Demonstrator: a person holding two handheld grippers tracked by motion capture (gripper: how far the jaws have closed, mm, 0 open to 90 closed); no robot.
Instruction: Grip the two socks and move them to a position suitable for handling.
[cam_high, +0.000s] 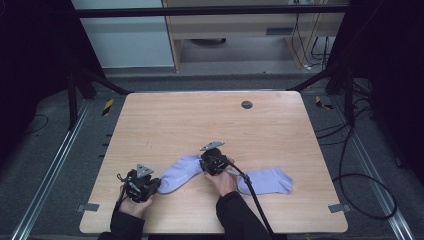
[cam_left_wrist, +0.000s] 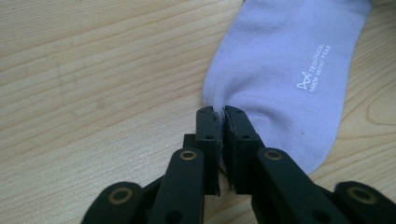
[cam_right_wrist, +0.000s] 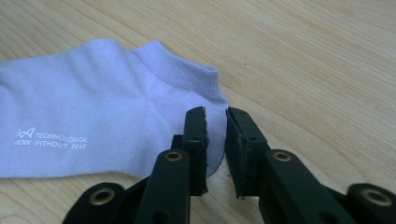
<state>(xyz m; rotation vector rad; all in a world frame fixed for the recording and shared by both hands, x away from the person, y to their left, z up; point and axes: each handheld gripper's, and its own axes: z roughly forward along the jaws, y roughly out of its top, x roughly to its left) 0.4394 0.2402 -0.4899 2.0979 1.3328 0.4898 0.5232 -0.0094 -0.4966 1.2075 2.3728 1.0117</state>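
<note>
Two lavender socks lie on the wooden table (cam_high: 200, 120) near its front edge. The left sock (cam_high: 180, 172) stretches between my two grippers; the other sock (cam_high: 267, 181) lies flat to the right of my right hand. My left gripper (cam_high: 155, 183) is at the left sock's toe end. In the left gripper view the left gripper (cam_left_wrist: 220, 113) pinches a fold of the sock (cam_left_wrist: 285, 60) between its tips. My right gripper (cam_high: 206, 163) is at the cuff end. In the right gripper view the right gripper (cam_right_wrist: 215, 115) has a narrow gap between its jaws, over the edge of the sock (cam_right_wrist: 93, 116) beside the cuff.
A small dark round insert (cam_high: 246, 104) sits in the tabletop at the far right. A black cable (cam_high: 255, 197) trails from the right gripper over the front edge. Black frame bars and loose floor cables (cam_high: 360, 180) surround the table.
</note>
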